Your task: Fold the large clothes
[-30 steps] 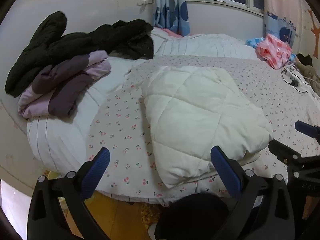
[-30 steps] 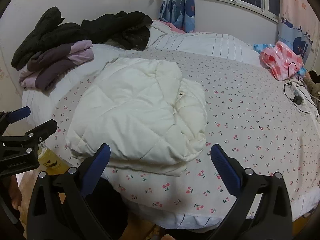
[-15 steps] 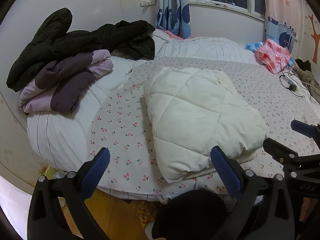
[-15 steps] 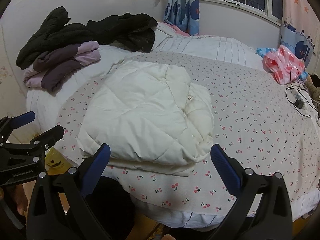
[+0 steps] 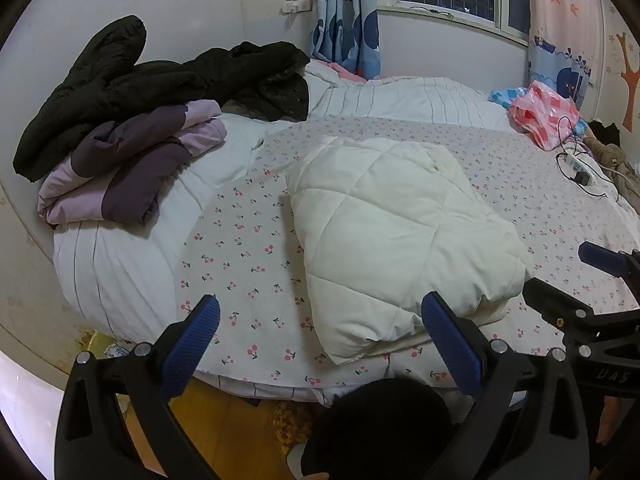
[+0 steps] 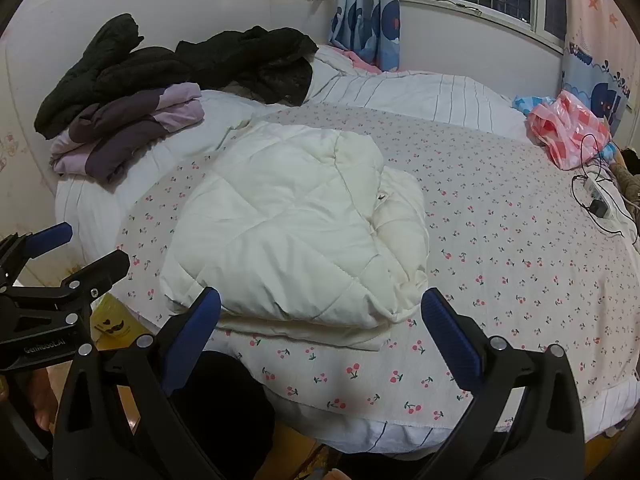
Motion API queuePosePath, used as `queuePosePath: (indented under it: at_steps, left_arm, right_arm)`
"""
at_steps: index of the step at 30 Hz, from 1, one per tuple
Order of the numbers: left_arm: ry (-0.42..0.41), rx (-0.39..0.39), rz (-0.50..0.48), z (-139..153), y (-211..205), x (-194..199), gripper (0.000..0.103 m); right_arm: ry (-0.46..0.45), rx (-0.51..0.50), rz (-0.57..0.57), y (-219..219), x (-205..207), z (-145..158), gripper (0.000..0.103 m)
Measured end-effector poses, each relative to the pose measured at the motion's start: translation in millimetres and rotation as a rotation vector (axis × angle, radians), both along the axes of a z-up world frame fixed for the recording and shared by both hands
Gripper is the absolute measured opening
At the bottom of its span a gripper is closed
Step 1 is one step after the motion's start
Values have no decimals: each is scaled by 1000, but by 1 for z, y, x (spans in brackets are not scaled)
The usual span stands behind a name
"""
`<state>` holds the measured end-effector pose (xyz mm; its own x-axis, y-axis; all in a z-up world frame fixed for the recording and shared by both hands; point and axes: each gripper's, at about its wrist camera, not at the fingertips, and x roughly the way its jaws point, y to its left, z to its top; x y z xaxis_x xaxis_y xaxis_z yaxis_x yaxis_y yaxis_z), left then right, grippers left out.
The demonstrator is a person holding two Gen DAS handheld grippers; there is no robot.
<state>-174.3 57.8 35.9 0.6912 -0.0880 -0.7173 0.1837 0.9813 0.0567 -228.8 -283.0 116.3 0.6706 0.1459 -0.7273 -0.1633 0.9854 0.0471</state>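
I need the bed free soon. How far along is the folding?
Done: the cream quilted jacket lies folded into a compact bundle on the cherry-print sheet. In hand: nothing; the left gripper and right gripper are open, short of it. Left: the purple jacket looks roughly folded, and the black coat is heaped unfolded.

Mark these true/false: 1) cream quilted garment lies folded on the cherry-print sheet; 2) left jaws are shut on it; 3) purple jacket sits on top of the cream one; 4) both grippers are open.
1) True: the cream quilted garment lies folded on the cherry-print sheet.
2) False: the left gripper is open and holds nothing.
3) False: the purple jacket lies apart, on the white duvet.
4) True: the right gripper is open too.
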Motion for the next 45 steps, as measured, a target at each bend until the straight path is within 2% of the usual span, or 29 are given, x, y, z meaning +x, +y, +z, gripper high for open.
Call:
queuePosePath:
  at_steps: [17, 25, 29, 45]
  left_arm:
    - [26, 6, -1, -6, 0, 4, 96]
    - [41, 7, 10, -8, 1, 5, 96]
    - [39, 6, 5, -8, 1, 5, 96]
    - [60, 2, -19, -11, -2, 7, 96]
  right_arm:
    - [35, 1, 1, -10, 5, -7, 97]
    - [50, 43, 17, -13, 6, -10, 97]
    - [115, 45, 20, -11, 14, -17, 97]
    - [109, 23, 9, -15, 13, -18, 97]
